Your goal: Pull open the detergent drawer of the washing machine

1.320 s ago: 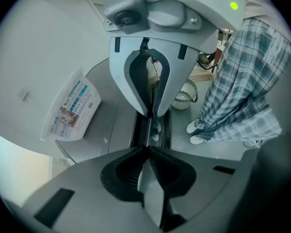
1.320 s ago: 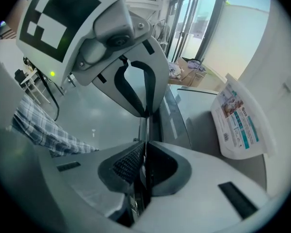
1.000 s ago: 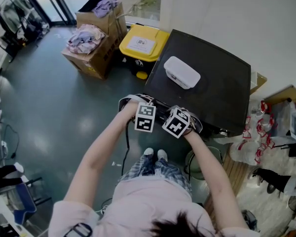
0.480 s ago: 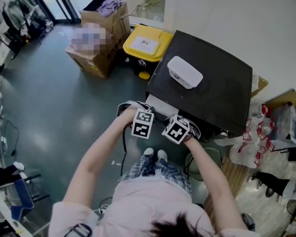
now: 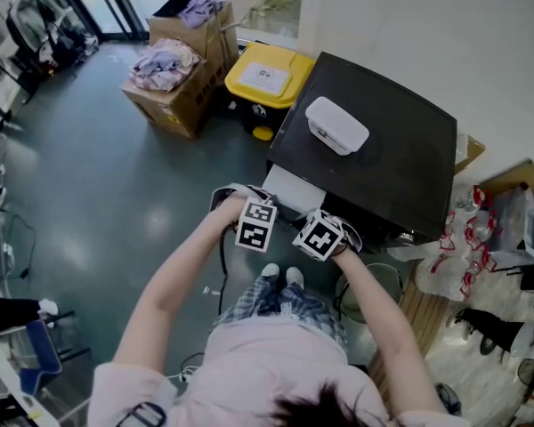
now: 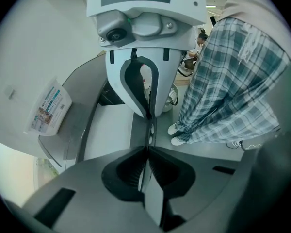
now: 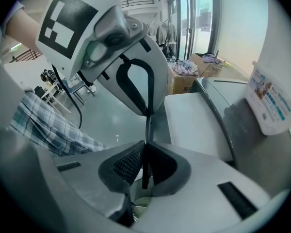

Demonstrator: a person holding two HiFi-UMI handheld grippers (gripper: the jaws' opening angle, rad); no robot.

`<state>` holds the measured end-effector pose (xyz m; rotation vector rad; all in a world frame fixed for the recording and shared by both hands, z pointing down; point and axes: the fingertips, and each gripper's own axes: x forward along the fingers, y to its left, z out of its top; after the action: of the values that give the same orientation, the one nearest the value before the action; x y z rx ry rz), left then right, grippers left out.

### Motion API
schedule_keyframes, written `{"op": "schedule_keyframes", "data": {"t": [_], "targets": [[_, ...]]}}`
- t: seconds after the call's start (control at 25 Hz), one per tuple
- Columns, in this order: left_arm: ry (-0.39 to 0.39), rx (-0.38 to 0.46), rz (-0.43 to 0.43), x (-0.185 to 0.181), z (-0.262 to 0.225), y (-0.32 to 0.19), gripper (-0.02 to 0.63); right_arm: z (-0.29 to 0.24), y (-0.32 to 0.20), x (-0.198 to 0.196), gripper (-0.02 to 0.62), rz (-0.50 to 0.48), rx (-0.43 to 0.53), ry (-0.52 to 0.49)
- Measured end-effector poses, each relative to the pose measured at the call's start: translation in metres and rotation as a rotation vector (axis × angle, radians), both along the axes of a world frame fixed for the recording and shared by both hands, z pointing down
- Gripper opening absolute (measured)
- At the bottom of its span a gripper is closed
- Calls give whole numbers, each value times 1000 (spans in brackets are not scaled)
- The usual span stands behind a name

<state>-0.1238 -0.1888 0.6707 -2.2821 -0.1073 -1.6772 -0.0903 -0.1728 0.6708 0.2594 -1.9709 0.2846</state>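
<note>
Now L gripper (image 6: 146,150) & R gripper (image 7: 144,153) each pinched front lip of detergent drawer (image 5: 289,187), out from washing machine (image 5: 383,154).

Boxes (image 5: 182,87) and yellow bin (image 5: 267,76) crowd the washing machine (image 5: 392,163); floor (image 5: 98,203) seems open.

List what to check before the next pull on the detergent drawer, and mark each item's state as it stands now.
1. Left gripper shut on the thin front edge of the drawer: ok.
2. Right gripper shut on that same edge: ok.
3. Drawer partly out of the washing machine: ok.
4. White box on the machine's top, apart from the drawer: ok.
5. Travel left in the drawer: cannot tell.
</note>
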Motion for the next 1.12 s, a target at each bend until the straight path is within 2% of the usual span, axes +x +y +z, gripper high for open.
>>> {"op": "schedule_keyframes", "data": {"t": [1.12], "targets": [[-9,-54,35,-11,2,31,51,2,32,-12,41,8,-66,-69]]}}
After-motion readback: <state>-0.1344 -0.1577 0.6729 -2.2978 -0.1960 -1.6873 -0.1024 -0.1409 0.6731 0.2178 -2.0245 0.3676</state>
